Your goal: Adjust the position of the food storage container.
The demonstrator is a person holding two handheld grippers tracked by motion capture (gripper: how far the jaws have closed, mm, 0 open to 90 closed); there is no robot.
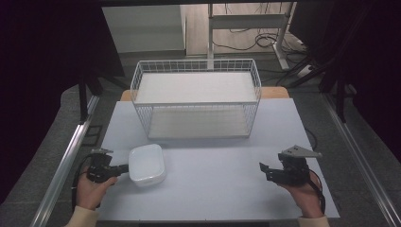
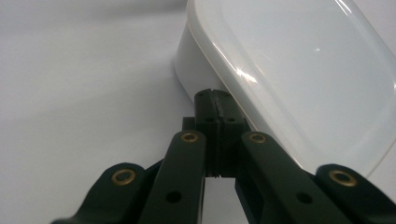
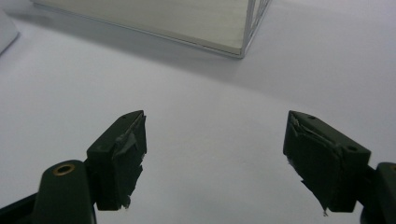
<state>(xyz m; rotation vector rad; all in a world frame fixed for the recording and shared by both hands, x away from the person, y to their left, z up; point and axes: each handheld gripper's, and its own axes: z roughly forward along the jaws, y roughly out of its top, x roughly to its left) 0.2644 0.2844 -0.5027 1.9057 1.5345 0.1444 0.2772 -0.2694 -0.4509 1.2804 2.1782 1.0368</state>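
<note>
A white rounded container with a lid (image 1: 147, 164) rests on the table at the front left. My left gripper (image 1: 124, 168) lies at its left side, jaws pressed together, tips against the container's wall just under the lid's rim. In the left gripper view the shut gripper (image 2: 215, 100) meets the container (image 2: 303, 70), and nothing shows between the jaws. My right gripper (image 1: 265, 170) is held at the front right, apart from everything. It stands open (image 3: 215, 154) over bare table, with worn tape on the pads (image 3: 128, 149).
A white wire shelf basket (image 1: 196, 60) with two tiers stands at the back middle of the pale table (image 1: 213, 189); its lower corner (image 3: 245, 37) shows in the right gripper view. Metal rails run along both table sides. A desk frame and cables stand behind.
</note>
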